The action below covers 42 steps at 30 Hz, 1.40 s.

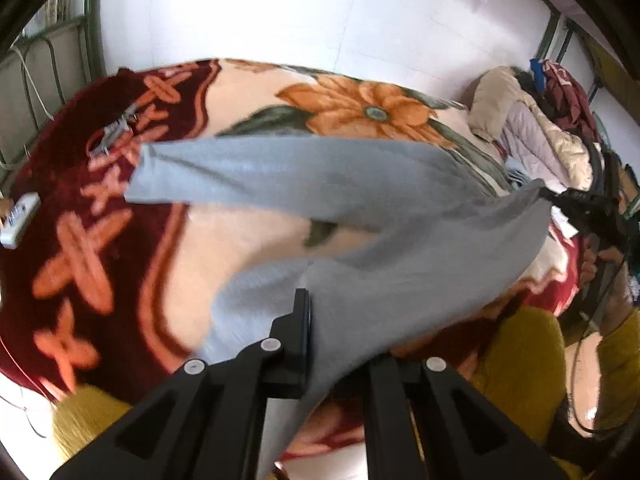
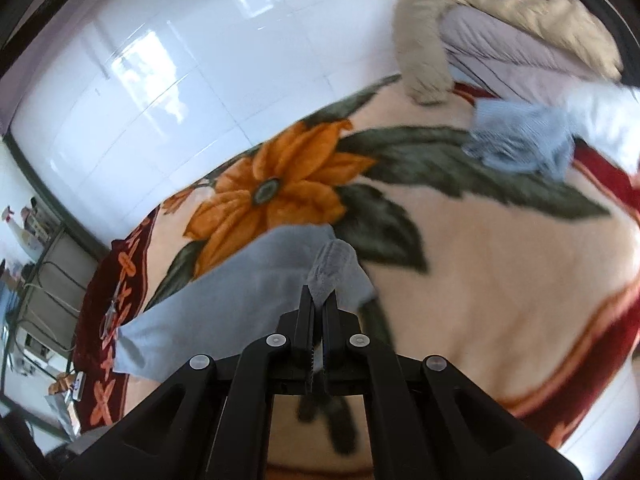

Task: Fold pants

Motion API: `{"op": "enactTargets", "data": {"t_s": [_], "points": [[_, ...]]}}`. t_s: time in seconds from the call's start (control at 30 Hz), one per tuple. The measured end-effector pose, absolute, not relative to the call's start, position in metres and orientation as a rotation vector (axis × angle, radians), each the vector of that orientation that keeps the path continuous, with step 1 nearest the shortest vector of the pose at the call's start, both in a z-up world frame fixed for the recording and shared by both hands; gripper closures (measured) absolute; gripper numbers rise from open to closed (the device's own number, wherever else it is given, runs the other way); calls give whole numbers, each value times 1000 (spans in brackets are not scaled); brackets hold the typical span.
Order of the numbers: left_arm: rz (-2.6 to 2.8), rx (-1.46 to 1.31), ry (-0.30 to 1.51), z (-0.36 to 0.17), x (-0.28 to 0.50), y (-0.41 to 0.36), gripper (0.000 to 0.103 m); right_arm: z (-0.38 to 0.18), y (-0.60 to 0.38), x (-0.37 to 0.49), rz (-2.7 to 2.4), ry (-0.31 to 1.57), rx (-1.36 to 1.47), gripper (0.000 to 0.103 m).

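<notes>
Grey-blue pants [image 1: 360, 208] hang stretched above a floral blanket [image 1: 224, 240] on a bed. My left gripper [image 1: 320, 320] is shut on the pants' waist edge, the cloth draping over its right finger. My right gripper [image 2: 319, 300] is shut on the other waist corner [image 2: 332, 268]; it also shows at the right of the left wrist view [image 1: 560, 196]. One leg [image 1: 248, 172] trails left over the blanket; in the right wrist view the pants [image 2: 224, 292] hang down left.
A pile of jackets [image 1: 532, 128] lies at the bed's right end, with a light blue garment [image 2: 520, 144] beside it. A power strip [image 1: 20, 216] and clothes pegs [image 1: 114, 132] lie on the blanket's left. A white tiled wall [image 1: 280, 12] is behind.
</notes>
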<state>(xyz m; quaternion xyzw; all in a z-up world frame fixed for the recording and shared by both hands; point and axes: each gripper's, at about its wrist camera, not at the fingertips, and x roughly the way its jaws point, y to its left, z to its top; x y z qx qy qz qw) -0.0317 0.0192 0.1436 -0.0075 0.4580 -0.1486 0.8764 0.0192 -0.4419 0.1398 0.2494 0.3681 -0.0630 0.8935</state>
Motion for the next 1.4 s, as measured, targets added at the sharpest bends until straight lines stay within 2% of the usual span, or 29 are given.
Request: {"op": "enactTargets", "data": {"t_s": [0.17, 0.43, 0.6, 0.73, 0.8, 0.83, 0.87, 1.03, 1.23, 1.33, 1.4], "points": [[-260, -49, 978, 149, 23, 33, 98, 138, -430, 71, -113, 793, 464, 100], [-202, 7, 1008, 123, 119, 34, 97, 87, -421, 156, -150, 892, 430, 100], [-165, 11, 1087, 82, 168, 36, 97, 63, -429, 174, -123, 953, 481, 84], [-137, 12, 1173, 53, 185, 37, 90, 69, -435, 164, -54, 946, 472, 73], [-135, 37, 1185, 43, 189, 34, 89, 73, -434, 161, -41, 956, 408, 60], [-132, 46, 1185, 41, 189, 32, 89, 76, -434, 159, -54, 954, 374, 50], [-128, 53, 1184, 38, 190, 31, 89, 79, -434, 157, -66, 950, 340, 45], [-129, 52, 1180, 32, 190, 26, 89, 81, -439, 158, -70, 935, 254, 45], [-142, 55, 1141, 35, 189, 23, 89, 53, -440, 188, -84, 1015, 228, 45], [-151, 53, 1117, 39, 185, 22, 95, 48, -434, 190, -62, 994, 231, 80], [-157, 55, 1084, 48, 178, 21, 95, 56, -427, 181, -67, 937, 208, 80]]}}
